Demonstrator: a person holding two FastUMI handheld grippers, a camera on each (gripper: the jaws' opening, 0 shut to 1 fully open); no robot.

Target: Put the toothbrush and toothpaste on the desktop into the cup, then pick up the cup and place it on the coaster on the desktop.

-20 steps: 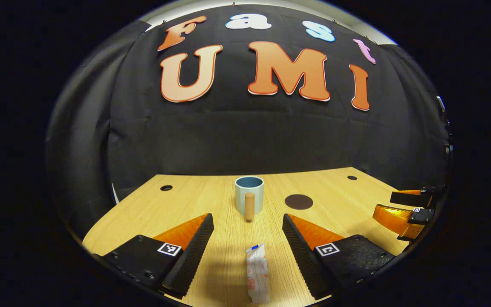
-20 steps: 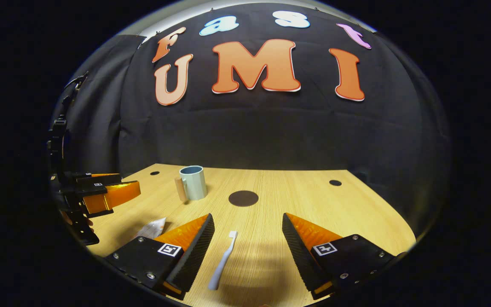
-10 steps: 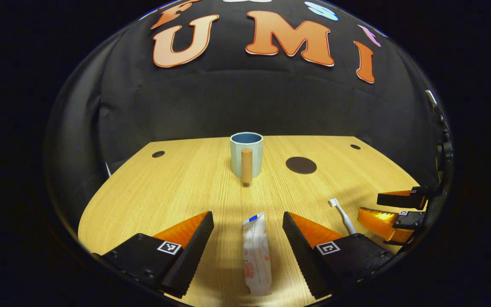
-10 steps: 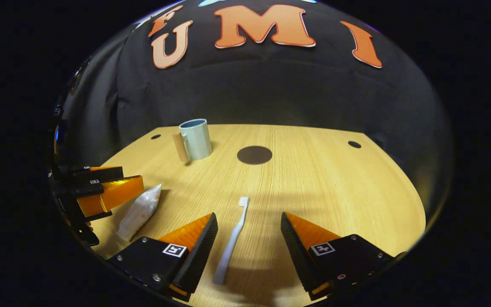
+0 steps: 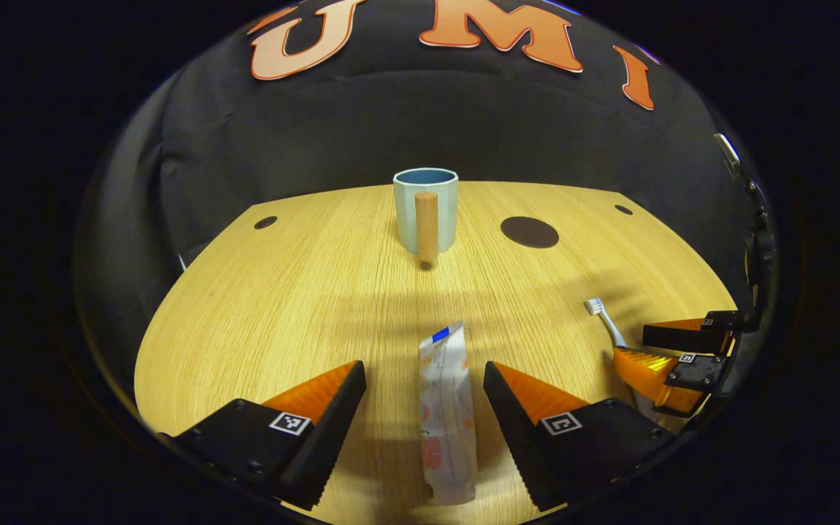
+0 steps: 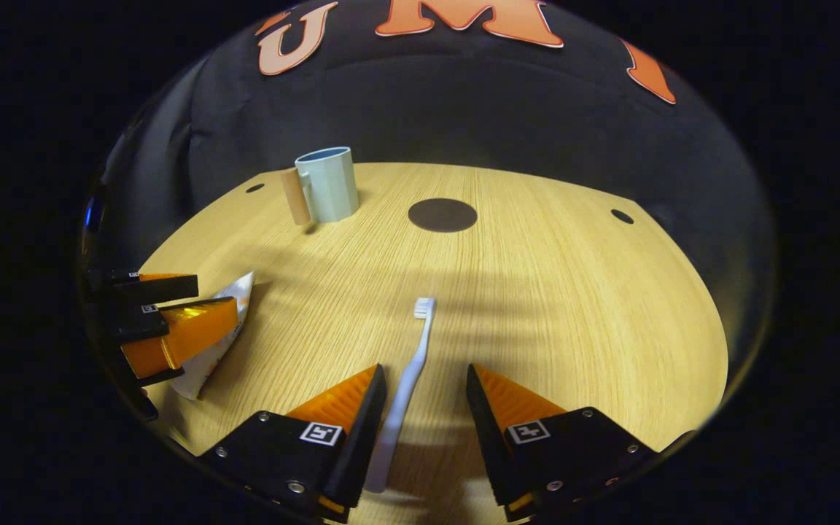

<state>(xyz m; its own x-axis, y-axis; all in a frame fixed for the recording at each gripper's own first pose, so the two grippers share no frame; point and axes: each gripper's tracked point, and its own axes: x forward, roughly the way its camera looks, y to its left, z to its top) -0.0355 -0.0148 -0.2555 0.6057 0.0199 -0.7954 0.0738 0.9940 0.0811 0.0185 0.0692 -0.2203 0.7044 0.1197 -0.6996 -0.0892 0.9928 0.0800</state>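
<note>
Low at the bottom of the left gripper view, the left gripper (image 5: pixel 424 379) hangs wide open astride the toothpaste (image 5: pixel 446 415) lying flat on the surface (image 5: pixel 296 292). The right gripper (image 6: pixel 424 383), jaws apart, straddles the toothbrush (image 6: pixel 409 386). Upper centre stand the cup (image 5: pixel 426 208) and, right of it, the coaster (image 5: pixel 529 232).

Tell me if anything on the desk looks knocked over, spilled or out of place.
Nothing stands out. The cup stands upright near the coaster; the toothpaste and toothbrush lie flat on the desktop.
</note>
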